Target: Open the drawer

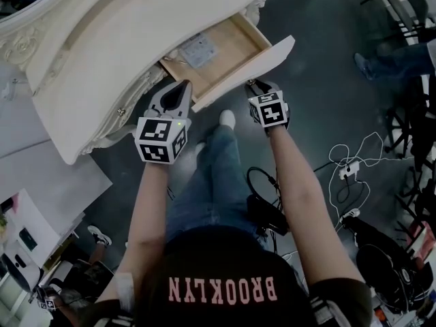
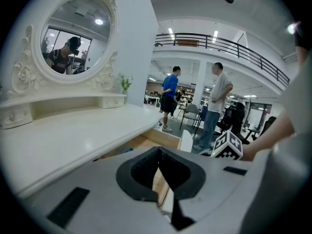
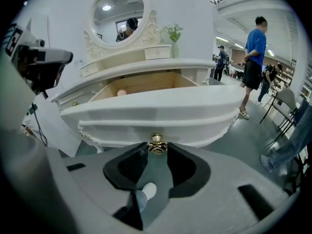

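Note:
The white vanity's drawer (image 1: 253, 65) stands pulled out, and its wooden inside (image 1: 228, 46) shows. My right gripper (image 1: 254, 86) is at the middle of the drawer front (image 3: 156, 112), shut on the small brass knob (image 3: 157, 145), which sits between the two fingertips. My left gripper (image 1: 182, 87) hovers by the left end of the drawer front, under the tabletop's edge. Its jaws are shut with nothing between them (image 2: 158, 149). In the left gripper view the open drawer (image 2: 146, 143) lies just beyond the fingertips.
A flat pale packet (image 1: 199, 50) lies in the drawer. The vanity top (image 1: 116, 53) carries an oval mirror (image 3: 119, 13). White and black cables (image 1: 347, 172) trail over the floor on the right. Two people (image 2: 214, 101) stand further off, near chairs.

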`<state>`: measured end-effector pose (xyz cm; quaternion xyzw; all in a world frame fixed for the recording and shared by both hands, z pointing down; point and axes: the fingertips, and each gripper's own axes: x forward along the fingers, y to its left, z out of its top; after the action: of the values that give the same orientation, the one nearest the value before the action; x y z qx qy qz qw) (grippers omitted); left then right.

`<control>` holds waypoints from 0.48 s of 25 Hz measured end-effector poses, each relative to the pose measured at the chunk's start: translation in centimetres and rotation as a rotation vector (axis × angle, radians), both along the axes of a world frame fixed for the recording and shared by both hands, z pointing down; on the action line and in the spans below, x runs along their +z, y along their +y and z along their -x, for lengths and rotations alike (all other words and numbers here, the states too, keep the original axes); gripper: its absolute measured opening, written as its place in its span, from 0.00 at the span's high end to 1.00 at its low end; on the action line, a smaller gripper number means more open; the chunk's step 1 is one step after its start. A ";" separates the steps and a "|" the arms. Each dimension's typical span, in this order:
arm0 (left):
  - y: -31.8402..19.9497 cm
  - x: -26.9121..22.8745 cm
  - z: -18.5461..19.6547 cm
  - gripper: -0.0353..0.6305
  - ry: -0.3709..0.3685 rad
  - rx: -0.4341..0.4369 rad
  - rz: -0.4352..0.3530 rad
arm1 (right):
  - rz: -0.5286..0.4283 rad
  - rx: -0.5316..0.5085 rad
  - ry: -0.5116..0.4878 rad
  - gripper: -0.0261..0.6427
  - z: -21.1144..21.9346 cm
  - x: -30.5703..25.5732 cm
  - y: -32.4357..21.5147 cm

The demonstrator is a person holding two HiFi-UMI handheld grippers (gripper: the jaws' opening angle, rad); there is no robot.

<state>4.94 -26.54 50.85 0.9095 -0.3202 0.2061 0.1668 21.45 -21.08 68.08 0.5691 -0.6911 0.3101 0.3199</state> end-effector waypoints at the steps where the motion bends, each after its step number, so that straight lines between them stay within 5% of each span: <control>1: 0.1 0.0 0.0 0.94 -0.002 0.003 -0.001 | -0.006 -0.001 -0.003 0.80 0.0 -0.1 0.1; 12: 2.4 -0.5 -0.2 0.94 -0.019 0.048 -0.025 | -0.013 0.042 0.006 0.79 -0.1 -0.3 0.7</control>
<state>5.17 -24.18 50.34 0.9168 -0.3025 0.2148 0.1475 21.51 -20.38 67.83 0.5863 -0.6801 0.3106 0.3119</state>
